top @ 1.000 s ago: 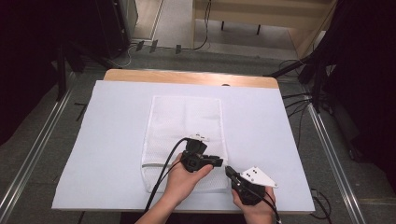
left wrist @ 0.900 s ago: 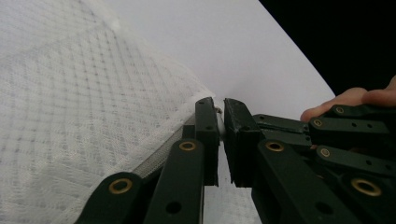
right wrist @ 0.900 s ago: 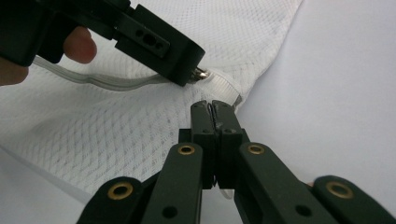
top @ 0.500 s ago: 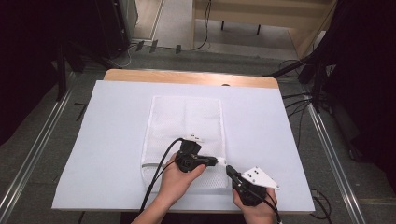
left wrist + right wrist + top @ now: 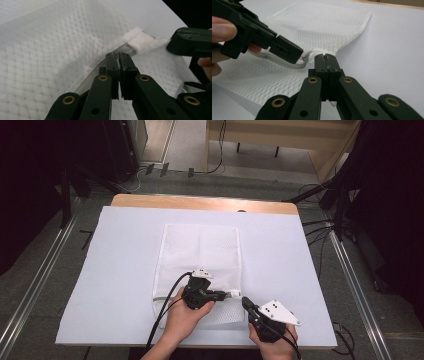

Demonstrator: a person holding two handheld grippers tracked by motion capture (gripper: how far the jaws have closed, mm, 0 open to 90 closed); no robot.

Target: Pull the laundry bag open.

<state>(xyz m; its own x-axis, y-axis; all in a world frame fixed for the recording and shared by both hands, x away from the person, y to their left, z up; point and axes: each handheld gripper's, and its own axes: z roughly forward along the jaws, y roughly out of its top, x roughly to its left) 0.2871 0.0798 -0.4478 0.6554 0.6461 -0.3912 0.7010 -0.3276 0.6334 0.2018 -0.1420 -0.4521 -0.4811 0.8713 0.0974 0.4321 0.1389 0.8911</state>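
Observation:
A white mesh bag [image 5: 200,250] lies flat on the white table cover [image 5: 115,270], with its zipper [image 5: 167,298] running across the end nearest me. My left gripper [image 5: 223,295] rests over that end with its jaws pressed together on the small metal zipper pull [image 5: 304,58]. The left gripper view shows the jaw tips [image 5: 118,55] closed against the zipper band of the mesh [image 5: 50,50]. Just to its right, my right gripper [image 5: 245,301] is shut on the bag's edge at the zipper's end [image 5: 326,57]. The two grippers' tips are a short gap apart.
A bare wooden strip of table [image 5: 200,202] shows beyond the cover's far edge. Cables trail from both grippers toward me. Grey floor, metal rails and dark equipment surround the table. Open cover lies left, right and beyond the bag.
My left gripper has slid a little to the left along the zipper line, holding the pull. The right gripper has stayed almost in place.

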